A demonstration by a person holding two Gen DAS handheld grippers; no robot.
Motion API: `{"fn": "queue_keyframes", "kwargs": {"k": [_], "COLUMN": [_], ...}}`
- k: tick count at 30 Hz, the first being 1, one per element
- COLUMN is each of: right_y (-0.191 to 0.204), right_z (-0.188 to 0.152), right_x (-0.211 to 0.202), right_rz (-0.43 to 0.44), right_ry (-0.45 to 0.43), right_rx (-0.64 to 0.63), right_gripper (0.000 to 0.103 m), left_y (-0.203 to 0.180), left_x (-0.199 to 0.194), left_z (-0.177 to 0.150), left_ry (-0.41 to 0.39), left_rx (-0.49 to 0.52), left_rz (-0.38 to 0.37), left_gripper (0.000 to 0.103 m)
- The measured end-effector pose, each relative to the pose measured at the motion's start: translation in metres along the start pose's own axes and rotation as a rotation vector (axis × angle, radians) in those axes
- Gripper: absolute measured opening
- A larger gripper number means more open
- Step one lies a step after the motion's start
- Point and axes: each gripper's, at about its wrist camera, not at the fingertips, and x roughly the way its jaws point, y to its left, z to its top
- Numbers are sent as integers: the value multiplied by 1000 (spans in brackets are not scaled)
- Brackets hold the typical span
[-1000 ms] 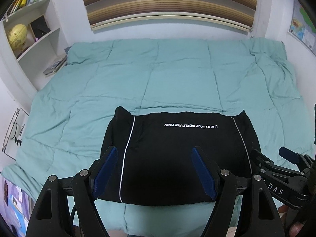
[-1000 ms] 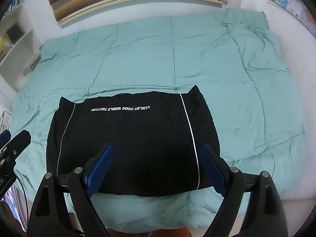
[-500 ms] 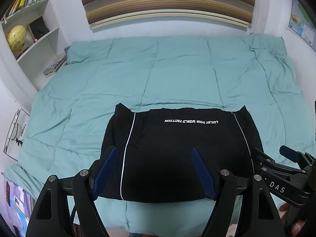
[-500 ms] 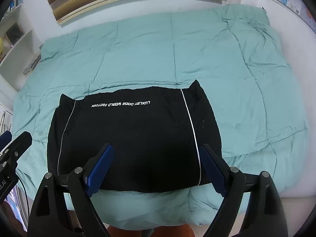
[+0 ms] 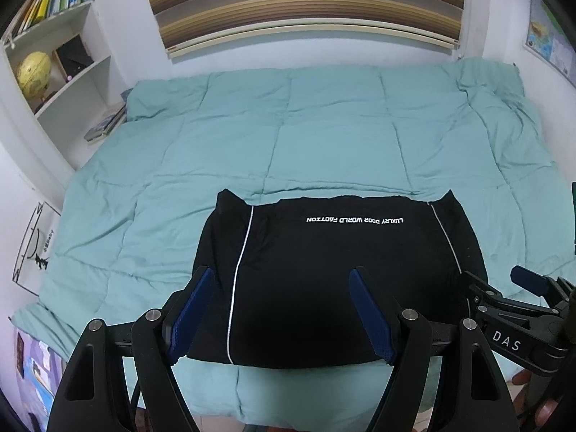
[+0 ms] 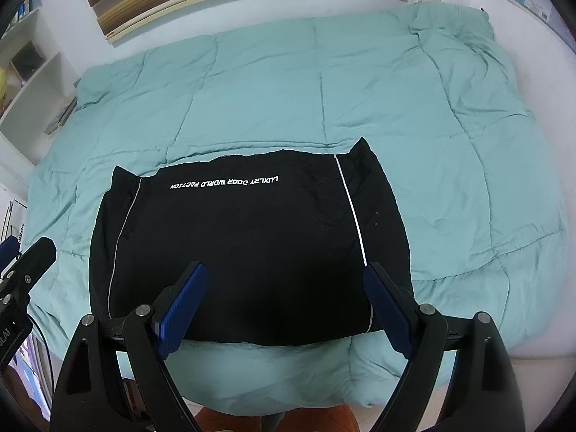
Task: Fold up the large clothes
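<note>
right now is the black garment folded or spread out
Folded. The black garment lies on the teal duvet as a compact rectangle, no sleeves sticking out; both grippers hang open above its near edge, holding nothing.

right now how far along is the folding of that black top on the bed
Mostly done, it seems: the black garment lies as a compact rectangle on the green duvet, sides tucked in. Nothing is in hand: the left tool and right tool hang open above its near edge. What may remain is one more fold or none.
</note>
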Motion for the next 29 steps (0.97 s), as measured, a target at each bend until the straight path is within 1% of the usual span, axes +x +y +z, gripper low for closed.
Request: {"fn": "queue_keyframes", "kwargs": {"k": [22, 24, 27, 29], "right_y": [7, 7, 8, 8], "right_z": [0, 1, 1, 2], "right_x": [12, 13, 14, 14], "right_rz": [28, 29, 27, 24], "right_ry": [35, 37, 38, 38], "right_rx": [-24, -24, -25, -24], "right_gripper": [89, 89, 90, 90], "left_y": [6, 8, 8, 10], "left_x": [7, 8, 10, 12], "left_z": [2, 2, 1, 2], "left_ry": [9, -1, -10, -6], "left_rx": [-6, -11, -8, -8], "left_rz": [20, 40, 93, 81], "left_gripper": [79, 79, 79, 79]}}
